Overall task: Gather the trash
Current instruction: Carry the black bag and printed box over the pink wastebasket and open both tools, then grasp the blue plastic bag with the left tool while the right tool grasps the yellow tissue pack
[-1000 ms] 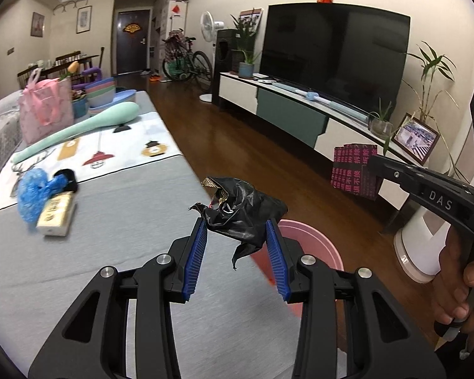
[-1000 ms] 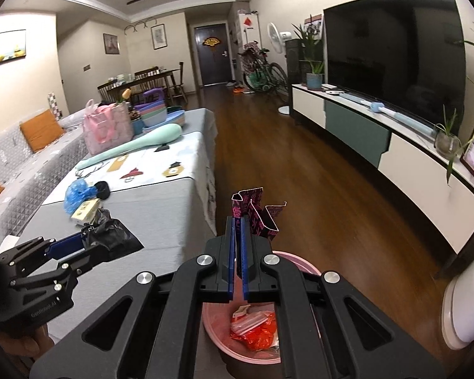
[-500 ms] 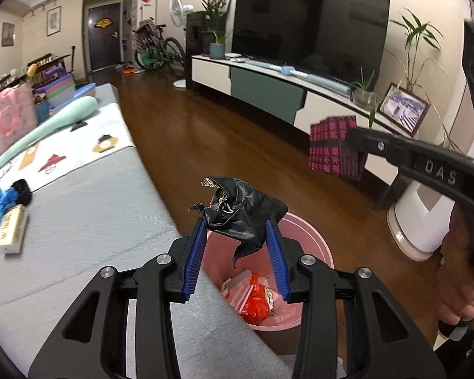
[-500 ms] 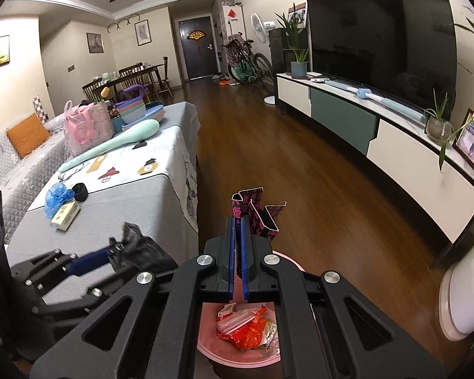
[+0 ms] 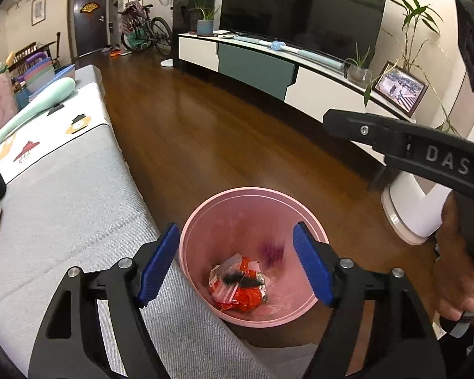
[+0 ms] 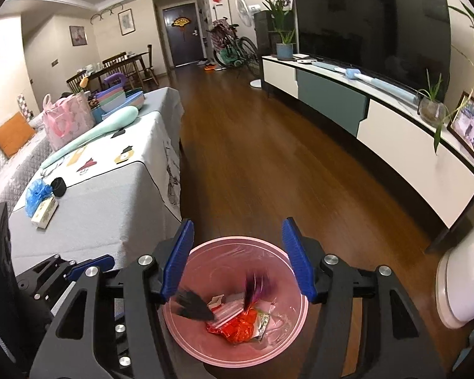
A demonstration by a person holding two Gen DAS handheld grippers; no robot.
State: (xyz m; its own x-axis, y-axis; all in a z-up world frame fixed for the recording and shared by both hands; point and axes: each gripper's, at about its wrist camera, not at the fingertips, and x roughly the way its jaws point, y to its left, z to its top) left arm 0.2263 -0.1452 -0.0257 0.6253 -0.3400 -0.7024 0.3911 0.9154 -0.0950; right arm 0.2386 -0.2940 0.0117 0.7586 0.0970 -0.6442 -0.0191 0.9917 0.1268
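A pink trash bin (image 5: 303, 208) stands on the wooden floor beside the grey-covered table; it also shows in the right wrist view (image 6: 295, 325). Both grippers hover over it. My left gripper (image 5: 241, 263) is open and empty. My right gripper (image 6: 238, 257) is open and empty. A black wrapper (image 6: 192, 304) and a magenta wrapper (image 6: 256, 287) are blurred in mid-fall inside the bin, above red and white trash (image 6: 240, 323). In the left wrist view the black wrapper (image 5: 243, 279) and the magenta wrapper (image 5: 271, 251) are near the bin's bottom.
On the table (image 6: 110, 208) lie a blue plastic bag (image 6: 36, 191), a small box (image 6: 44, 211), a black roll (image 6: 58, 186), a mint-green object (image 6: 104, 129), a pink bag (image 6: 66, 120) and stacked bowls. A TV cabinet (image 6: 379, 123) runs along the right wall.
Both grippers moved over the bin and opened. The black wrapper left my left gripper and the magenta wrapper left my right gripper; both are dropping into the bin.
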